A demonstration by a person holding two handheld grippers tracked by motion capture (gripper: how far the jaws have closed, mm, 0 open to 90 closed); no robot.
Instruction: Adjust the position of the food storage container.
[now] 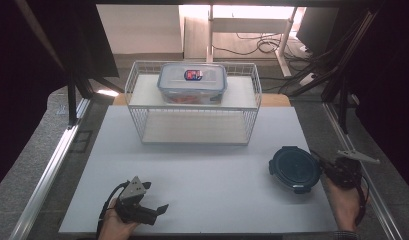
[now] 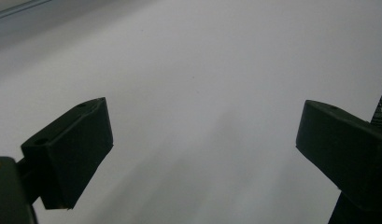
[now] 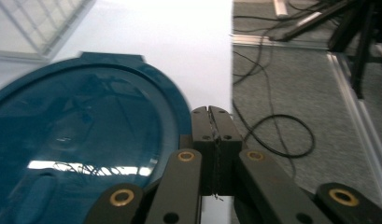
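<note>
My right tongs (image 1: 326,166) are closed beside the round container (image 1: 295,169), probably light, stiff, slippery; grip its rim tab. Left tongs (image 1: 153,199) gape empty.

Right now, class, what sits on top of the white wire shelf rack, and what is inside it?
On the white wire shelf rack stands a clear rectangular plastic box with a blue-clipped lid. Something reddish shows through its wall; what it is cannot be told, since lid and label cover it.
</note>
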